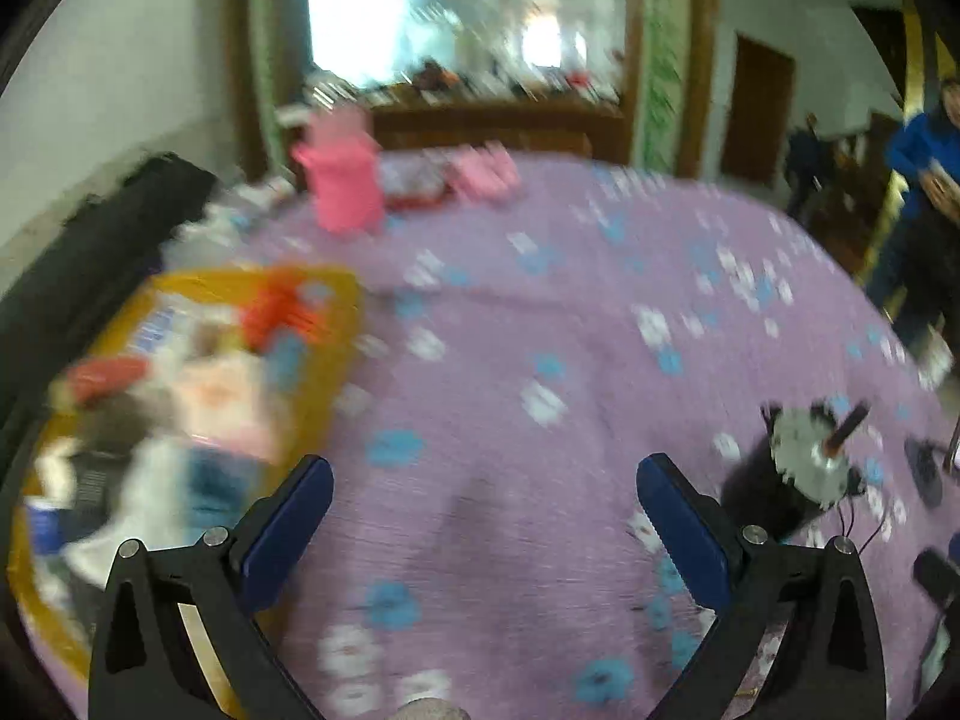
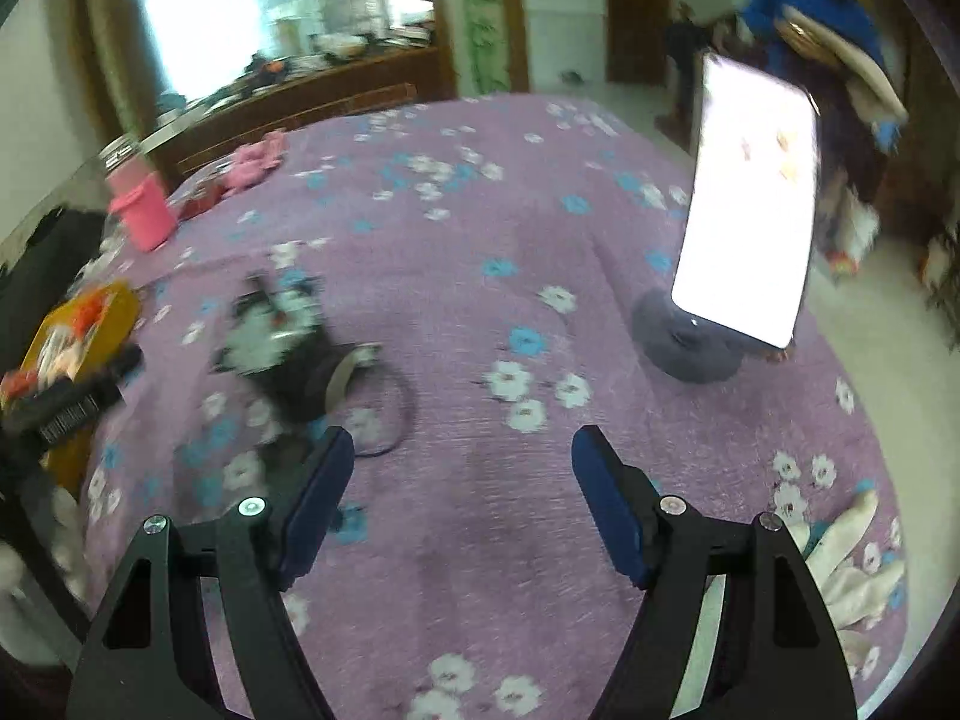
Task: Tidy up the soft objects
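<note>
Fig.: two wrist views over a bed w/ purple floral bedspread [image 1: 540, 312]; both frames motion-blurred.

Left view: left gripper [image 1: 483, 516] w/ jaws wide apart, nothing betw. its blue pads [image 1: 288, 534], only bedspread below. At left edge of bed, a yellow tray [image 1: 336, 324] heaped w/ mixed soft items, incl. an orange-red piece [image 1: 282, 306] and white cloth [image 1: 156, 480]; contents too blurred to name further. Black-and-white plush toy [image 1: 804, 462] lies on the spread, to the right of the gripper, near but apart from its right pad. Pink cup [image 1: 345, 186] stands at far side of bed; pink cloth item [image 1: 486, 171] just beyond it, to the right.

Right view: right gripper [image 2: 462, 492] likewise wide open, empty, above bare spread. Same plush toy [image 2: 282, 348] lies ahead-left of it, w/ a thin black loop [image 2: 402, 414] beside. Lit phone [image 2: 750, 204] stands tilted on a dark round stand [image 2: 690, 354], ahead-right. Person in blue top [image 2: 804, 6] stands past the bed's far right corner. Pale fabric [image 2: 840, 564] lies at lower right.
</note>
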`<state>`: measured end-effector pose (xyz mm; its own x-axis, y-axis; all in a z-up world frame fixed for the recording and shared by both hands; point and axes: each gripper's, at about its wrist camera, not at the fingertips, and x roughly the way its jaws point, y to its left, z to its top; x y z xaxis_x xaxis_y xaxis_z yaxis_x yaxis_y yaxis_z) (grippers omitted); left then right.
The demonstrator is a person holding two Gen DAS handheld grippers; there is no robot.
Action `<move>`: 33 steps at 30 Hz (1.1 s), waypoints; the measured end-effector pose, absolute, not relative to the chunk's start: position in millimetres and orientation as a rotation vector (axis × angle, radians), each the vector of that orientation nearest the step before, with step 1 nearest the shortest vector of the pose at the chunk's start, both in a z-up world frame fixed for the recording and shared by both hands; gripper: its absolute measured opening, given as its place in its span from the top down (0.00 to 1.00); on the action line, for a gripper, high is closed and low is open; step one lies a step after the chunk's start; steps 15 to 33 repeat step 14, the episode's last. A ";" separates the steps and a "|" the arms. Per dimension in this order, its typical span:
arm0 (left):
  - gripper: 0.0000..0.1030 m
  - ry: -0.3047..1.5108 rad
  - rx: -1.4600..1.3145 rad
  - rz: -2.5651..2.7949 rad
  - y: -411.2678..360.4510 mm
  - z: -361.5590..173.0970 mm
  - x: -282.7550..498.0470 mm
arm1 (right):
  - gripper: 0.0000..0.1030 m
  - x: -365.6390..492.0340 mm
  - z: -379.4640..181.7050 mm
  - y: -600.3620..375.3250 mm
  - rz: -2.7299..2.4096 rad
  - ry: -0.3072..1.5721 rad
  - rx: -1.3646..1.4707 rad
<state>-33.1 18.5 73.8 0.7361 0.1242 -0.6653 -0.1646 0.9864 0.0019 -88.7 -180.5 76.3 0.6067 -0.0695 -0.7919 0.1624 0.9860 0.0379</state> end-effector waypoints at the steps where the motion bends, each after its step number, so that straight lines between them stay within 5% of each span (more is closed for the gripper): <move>1: 0.00 0.697 -0.070 0.186 28.7 82.4 -43.3 | 0.27 -91.5 79.8 -171.7 -0.115 0.901 0.081; 11: 0.00 0.609 -0.253 0.402 133.3 103.2 -109.5 | 0.27 -98.1 78.1 -87.2 0.097 0.887 -0.084; 33: 0.00 0.608 -0.261 0.418 136.5 104.6 -115.3 | 0.27 -102.6 78.3 -79.3 0.110 0.888 -0.092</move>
